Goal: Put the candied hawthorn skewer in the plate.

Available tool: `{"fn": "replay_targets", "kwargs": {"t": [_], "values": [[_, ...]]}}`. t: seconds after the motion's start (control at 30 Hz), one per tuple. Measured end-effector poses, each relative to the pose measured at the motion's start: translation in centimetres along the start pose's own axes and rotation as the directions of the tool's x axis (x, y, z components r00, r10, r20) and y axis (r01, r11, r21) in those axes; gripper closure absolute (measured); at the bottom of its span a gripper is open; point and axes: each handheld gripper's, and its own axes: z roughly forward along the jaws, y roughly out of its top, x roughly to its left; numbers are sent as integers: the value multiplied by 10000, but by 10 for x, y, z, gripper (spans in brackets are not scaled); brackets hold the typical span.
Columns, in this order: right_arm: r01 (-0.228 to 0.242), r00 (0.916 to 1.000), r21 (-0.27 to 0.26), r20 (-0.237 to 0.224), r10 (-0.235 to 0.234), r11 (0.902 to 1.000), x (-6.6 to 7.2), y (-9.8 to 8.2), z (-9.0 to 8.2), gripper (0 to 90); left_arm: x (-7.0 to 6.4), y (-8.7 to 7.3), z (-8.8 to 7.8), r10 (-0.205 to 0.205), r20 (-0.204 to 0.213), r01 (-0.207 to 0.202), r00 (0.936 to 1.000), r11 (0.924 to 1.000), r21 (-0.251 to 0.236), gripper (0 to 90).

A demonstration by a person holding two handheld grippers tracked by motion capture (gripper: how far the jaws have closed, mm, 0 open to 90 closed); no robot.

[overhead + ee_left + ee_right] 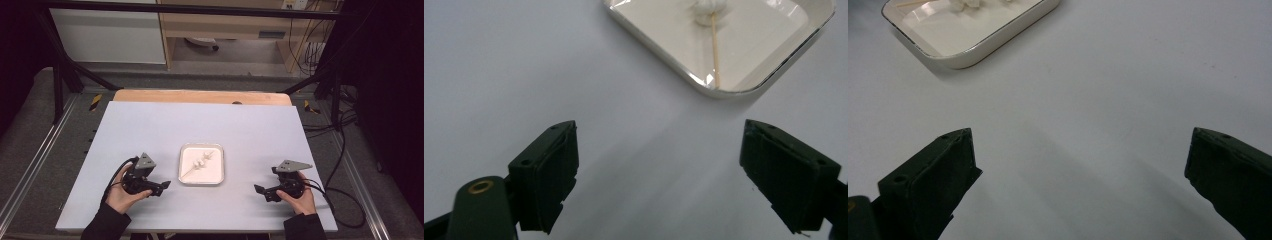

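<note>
Skewer [200, 164] with white lumps lies in tray [185, 177], desk centre toward near edge. My left gripper [159, 187] and right gripper [262, 192] flank it, both jaws wide apart, empty. Risk: thin stick slips out, or tray skids when nudged.

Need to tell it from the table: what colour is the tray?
White tray, thin dark rim line; right gripper view.
</note>
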Motion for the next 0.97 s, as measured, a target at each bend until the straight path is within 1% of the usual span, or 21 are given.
{"fn": "replay_targets", "kwargs": {"t": [0.1,0.17,0.2,0.23,0.27,0.47,0.57,0.7,0.77,0.83,0.87,0.97], "values": [[-60,10000,26,-3,60,10000,0,0,0,7,5,-10,-5,-257,0,257,9997,9995,-180,154],[-52,10000,49,-16,52,10000,0,-1,0,7,8,-16,-8,-306,-42,305,9995,9992,-267,145],[-67,10000,58,-16,67,10000,0,-1,0,7,9,-19,-9,-328,-153,324,9993,9990,-306,115],[-78,10000,71,-37,78,9999,0,-1,0,7,11,-22,-10,-347,-220,341,9992,9991,-269,67],[-75,10000,83,-23,75,9999,1,-1,0,7,12,-25,-11,-441,-219,436,9988,9988,-229,44],[-51,10000,191,-51,52,9998,2,-3,0,7,23,-42,-14,-939,-166,929,9954,9945,-490,41],[19,10000,181,-67,-18,9998,2,-4,0,7,28,-50,-16,-950,-190,937,9953,9938,-604,42],[-13,9999,230,-115,15,9997,3,-4,0,7,32,-56,-20,-1040,-240,1019,9943,9918,-766,43],[20,9999,266,-108,-17,9996,3,-5,1,7,33,-56,-21,-1099,-264,1074,9936,9908,-820,46],[78,9999,342,-76,-76,9994,3,-5,1,7,33,-56,-22,-1002,-319,971,9945,9916,-858,47],[16,10000,373,-73,-13,9993,4,-6,1,7,32,-56,-22,-973,-309,944,9948,9918,-858,49],[26,10000,351,-72,-23,9994,2,-7,2,7,32,-56,-21,-936,-302,909,9952,9928,-786,49]]}}
